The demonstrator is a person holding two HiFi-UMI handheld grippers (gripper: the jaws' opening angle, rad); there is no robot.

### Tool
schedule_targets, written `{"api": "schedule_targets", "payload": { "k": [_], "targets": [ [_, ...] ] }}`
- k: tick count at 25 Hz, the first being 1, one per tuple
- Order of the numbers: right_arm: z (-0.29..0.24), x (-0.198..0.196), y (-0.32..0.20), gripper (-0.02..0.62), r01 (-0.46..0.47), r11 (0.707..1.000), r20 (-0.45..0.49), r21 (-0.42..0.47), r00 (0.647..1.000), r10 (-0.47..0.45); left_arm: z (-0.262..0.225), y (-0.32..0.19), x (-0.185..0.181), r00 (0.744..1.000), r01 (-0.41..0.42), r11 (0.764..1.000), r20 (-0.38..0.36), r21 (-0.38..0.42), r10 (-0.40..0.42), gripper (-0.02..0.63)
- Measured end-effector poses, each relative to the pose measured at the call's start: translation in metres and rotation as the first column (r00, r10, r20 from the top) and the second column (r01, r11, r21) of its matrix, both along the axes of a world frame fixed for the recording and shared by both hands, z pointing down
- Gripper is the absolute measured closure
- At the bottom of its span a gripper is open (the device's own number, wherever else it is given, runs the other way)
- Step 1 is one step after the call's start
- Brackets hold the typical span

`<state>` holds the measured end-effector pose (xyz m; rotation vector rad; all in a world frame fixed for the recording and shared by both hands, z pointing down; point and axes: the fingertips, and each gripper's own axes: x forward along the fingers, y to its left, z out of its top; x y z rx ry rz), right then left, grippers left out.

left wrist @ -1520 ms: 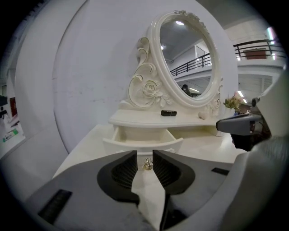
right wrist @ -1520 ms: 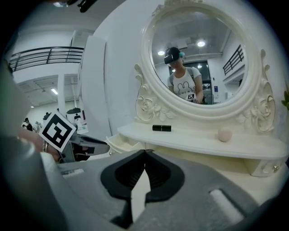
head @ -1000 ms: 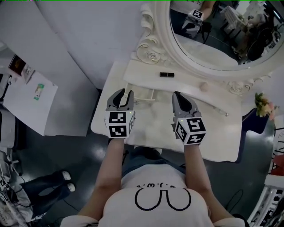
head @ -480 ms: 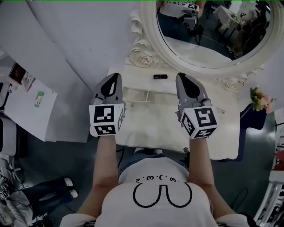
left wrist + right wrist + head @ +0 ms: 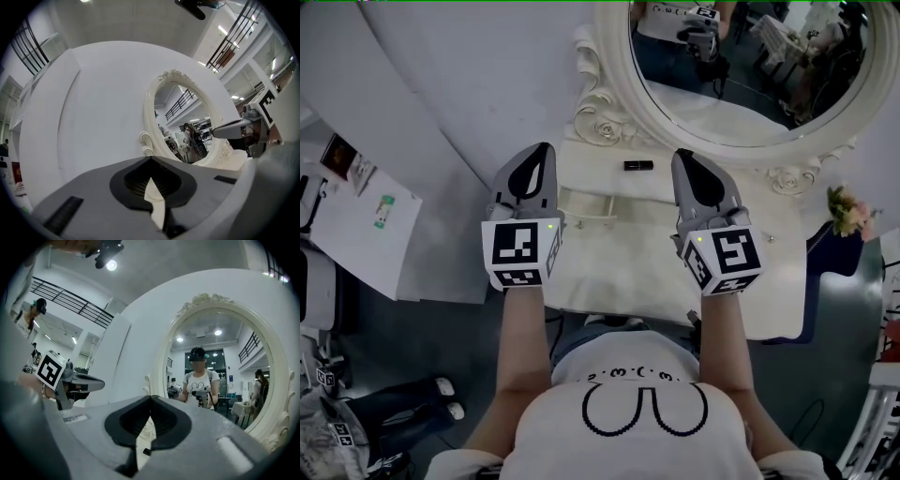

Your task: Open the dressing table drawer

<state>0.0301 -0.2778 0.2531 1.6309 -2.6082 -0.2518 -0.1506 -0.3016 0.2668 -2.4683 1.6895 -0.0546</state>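
Note:
The white dressing table [image 5: 628, 272] stands below me under an oval mirror [image 5: 741, 66]. On its raised back shelf I see a low drawer front with a thin white handle [image 5: 592, 216]. My left gripper [image 5: 542, 150] hovers over the table's left side, pointing level at the wall, jaws shut and empty [image 5: 150, 158]. Above the table's right side my right gripper [image 5: 682, 156] points at the mirror, its jaw tips together with nothing between them [image 5: 150, 397]. Neither touches the table or the drawer.
A small black tube [image 5: 638, 165] lies on the back shelf between the grippers. Flowers [image 5: 848, 211] stand at the table's right end. A white board with papers [image 5: 356, 225] lies on the floor at left. The carved mirror frame [image 5: 605, 122] rises just ahead.
Both grippers have risen above the table top and now point level. The left gripper's jaws, apart a second ago, have closed on nothing.

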Motion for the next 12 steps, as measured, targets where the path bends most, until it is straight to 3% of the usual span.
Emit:
{"api": "schedule_targets", "payload": {
  "k": [12],
  "targets": [
    [-0.0024,0.0004,0.0015,0.600,-0.015,1.000,-0.012,0.017,1.000,0.015,-0.0019,0.0004,0.0035,1.000,-0.011,1.000,0.014,0.017,0.010,0.607]
  ]
}}
